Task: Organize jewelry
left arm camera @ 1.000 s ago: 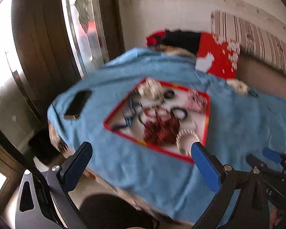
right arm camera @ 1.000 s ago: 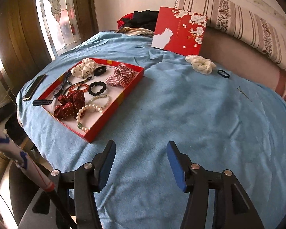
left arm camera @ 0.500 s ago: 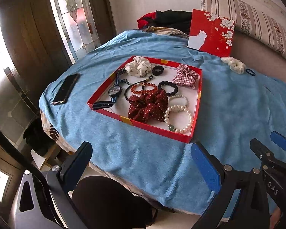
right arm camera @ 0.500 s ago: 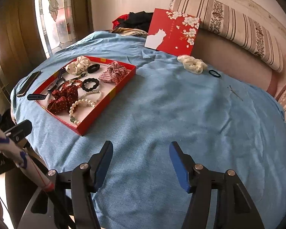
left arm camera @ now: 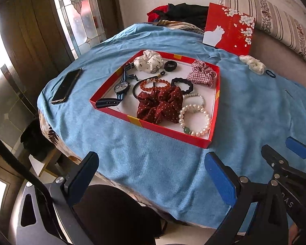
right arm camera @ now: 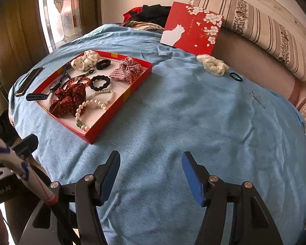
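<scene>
A red tray (left arm camera: 173,137) lies on the blue cloth (left arm camera: 157,163) and holds a maroon dotted scrunchie (left arm camera: 161,106), a pearl bracelet (left arm camera: 195,120), a watch (left arm camera: 122,86), a plaid scrunchie (left arm camera: 202,74), a white scrunchie (left arm camera: 149,60) and black hair ties. Outside the tray (right arm camera: 127,94), near the pillow, lie another white scrunchie (right arm camera: 213,64), a small dark hair tie (right arm camera: 236,77) and a thin hairpin (right arm camera: 257,99). My left gripper (left arm camera: 151,159) hangs open and empty above the cloth's near edge, short of the tray. My right gripper (right arm camera: 151,156) is open and empty over bare cloth, right of the tray.
A red lid with a white cat (right arm camera: 191,28) leans against the striped pillow (right arm camera: 265,26) at the back. A black phone (left arm camera: 67,85) lies left of the tray. Dark clothes (left arm camera: 185,12) are piled at the far edge. A stained-glass window (left arm camera: 79,10) stands at the left.
The left wrist view has gone from a blurred swing to steady, and the left gripper has sunk slightly towards the cloth. The right gripper's jaws have spread a little wider.
</scene>
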`<state>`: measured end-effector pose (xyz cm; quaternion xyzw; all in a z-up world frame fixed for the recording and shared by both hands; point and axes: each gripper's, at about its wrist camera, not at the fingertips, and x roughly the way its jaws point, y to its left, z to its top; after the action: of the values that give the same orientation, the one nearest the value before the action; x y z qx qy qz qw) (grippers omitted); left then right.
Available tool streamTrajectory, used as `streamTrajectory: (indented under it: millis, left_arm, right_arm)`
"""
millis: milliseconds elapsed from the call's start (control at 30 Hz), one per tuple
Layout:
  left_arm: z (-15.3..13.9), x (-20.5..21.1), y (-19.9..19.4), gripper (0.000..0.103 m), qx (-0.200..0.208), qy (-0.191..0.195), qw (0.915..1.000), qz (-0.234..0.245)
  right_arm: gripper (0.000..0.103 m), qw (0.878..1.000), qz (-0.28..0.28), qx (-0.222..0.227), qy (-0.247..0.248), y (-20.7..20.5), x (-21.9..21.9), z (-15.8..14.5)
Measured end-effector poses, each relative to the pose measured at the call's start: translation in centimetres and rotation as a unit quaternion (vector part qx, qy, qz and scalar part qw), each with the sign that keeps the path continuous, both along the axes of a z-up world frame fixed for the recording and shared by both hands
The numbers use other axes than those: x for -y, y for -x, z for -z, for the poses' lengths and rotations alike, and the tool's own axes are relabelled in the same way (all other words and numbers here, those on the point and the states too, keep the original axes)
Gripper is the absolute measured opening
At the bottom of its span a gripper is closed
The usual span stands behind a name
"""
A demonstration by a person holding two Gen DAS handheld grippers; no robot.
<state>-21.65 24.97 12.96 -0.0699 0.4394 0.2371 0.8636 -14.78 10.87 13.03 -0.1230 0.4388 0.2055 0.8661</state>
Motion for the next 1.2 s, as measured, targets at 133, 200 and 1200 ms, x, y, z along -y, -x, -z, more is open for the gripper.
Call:
streamTrajectory:
  millis: [133, 200, 1200]
  left_arm:
    - [0.1, -0.6, 0.0, 0.103, 0.001, 0.006, 1.0, -0.003]
    - [0.2, -1.0, 0.0, 0.103, 0.001, 0.01, 0.9999, -0.004]
    - [1.5, -4.7, 0.4, 0.103, -0.009, 0.057, 0.9978, -0.032]
  right_arm:
    - [0.067, 1.0, -0.004, -0.001, 0.009, -0.3, -1.1, 0.0]
    - [0.067, 1.0, -0.003, -0.003, 0.01, -0.4, -1.4, 0.0]
    - [0.071, 0.999, -0.015, -0.006, 0.037, 0.1, -4.5, 0.5]
